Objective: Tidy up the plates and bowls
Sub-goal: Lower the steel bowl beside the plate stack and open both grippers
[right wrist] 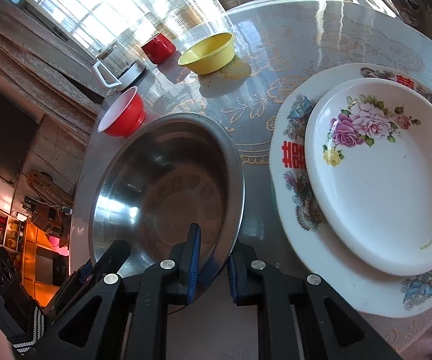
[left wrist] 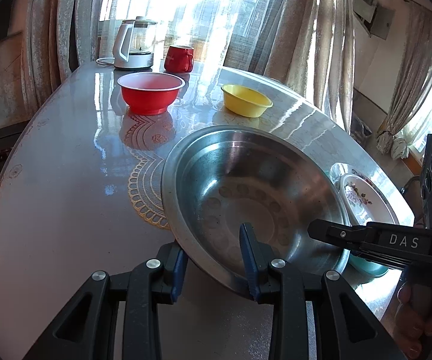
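A steel bowl [left wrist: 246,180] [right wrist: 161,180] is tilted above the round table [left wrist: 65,195]. My left gripper [left wrist: 212,240] is shut on its near rim, one blue pad inside the bowl and one outside. From the right, my right gripper [left wrist: 330,237] [right wrist: 212,243] is shut on the opposite rim in the same way. The left gripper [right wrist: 104,261] also shows at the bowl's lower left edge in the right wrist view. Right of the bowl, a small floral plate [right wrist: 390,174] [left wrist: 363,198] lies on a larger patterned plate [right wrist: 294,138].
A red bowl [left wrist: 151,93] [right wrist: 122,117] and a yellow bowl [left wrist: 246,100] [right wrist: 208,54] stand farther back. Behind them are a red mug [left wrist: 179,58] and a glass kettle [left wrist: 134,45]. A teal dish edge [left wrist: 369,267] shows under the steel bowl's right side.
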Action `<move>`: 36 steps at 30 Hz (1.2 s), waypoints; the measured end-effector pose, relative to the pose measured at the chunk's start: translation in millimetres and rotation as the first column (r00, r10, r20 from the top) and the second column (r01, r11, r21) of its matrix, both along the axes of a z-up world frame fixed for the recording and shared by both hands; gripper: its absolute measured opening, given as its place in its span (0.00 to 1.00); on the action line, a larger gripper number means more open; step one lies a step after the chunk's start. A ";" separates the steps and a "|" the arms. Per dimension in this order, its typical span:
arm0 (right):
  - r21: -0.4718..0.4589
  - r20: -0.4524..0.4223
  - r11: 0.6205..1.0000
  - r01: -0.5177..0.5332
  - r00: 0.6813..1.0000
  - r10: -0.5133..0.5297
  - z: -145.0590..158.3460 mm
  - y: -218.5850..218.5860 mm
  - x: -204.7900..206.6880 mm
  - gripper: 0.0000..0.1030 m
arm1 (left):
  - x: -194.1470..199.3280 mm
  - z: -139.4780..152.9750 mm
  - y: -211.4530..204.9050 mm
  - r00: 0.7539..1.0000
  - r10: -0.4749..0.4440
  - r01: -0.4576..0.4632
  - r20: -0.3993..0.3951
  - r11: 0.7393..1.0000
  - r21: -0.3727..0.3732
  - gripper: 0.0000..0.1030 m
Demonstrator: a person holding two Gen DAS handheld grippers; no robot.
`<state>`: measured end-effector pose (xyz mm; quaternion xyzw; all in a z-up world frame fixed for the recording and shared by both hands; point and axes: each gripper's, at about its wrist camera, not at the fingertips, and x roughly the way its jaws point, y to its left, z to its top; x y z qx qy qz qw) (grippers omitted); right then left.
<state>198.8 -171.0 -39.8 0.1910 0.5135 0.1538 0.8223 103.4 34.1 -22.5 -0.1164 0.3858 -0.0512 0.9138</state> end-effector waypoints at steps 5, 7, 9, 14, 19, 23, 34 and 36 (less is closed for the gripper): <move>-0.002 -0.001 1.000 0.005 1.000 -0.005 0.8 -2.4 -2.0 0.16 | 1.4 -1.4 -0.9 1.000 -0.005 0.005 -0.012 1.000 -0.015 0.33; -0.007 0.004 1.000 0.007 1.000 -0.007 2.1 -2.3 -3.2 0.16 | 1.9 -1.7 -1.3 1.000 -0.008 0.008 -0.015 1.000 -0.017 0.33; -0.017 0.011 1.000 0.007 1.000 -0.006 2.8 -2.0 -4.1 0.16 | 2.7 -2.0 -1.9 1.000 -0.011 0.011 -0.020 1.000 -0.019 0.34; -0.024 0.015 1.000 0.017 1.000 -0.017 3.9 -4.4 -5.9 0.16 | 0.5 -2.6 -4.9 1.000 -0.025 0.024 -0.017 1.000 -0.013 0.34; -0.021 0.017 0.999 0.032 0.999 -0.032 3.4 -6.8 -6.8 0.18 | 1.0 -0.6 -5.8 0.999 -0.034 0.034 -0.020 0.999 -0.005 0.37; -0.040 0.035 0.999 0.035 0.999 -0.034 7.8 -7.1 -7.3 0.18 | 1.2 -0.4 -3.3 0.999 -0.036 0.036 -0.024 0.999 -0.013 0.37; -0.034 0.061 0.998 0.044 0.997 -0.042 12.0 -12.7 -9.5 0.20 | -7.3 11.2 3.1 0.999 -0.015 0.015 0.028 1.000 0.010 0.54; -0.032 0.069 0.998 0.045 0.997 -0.043 13.7 -13.0 -10.3 0.22 | -8.4 15.3 6.4 0.999 -0.003 0.003 0.043 1.000 -0.002 0.59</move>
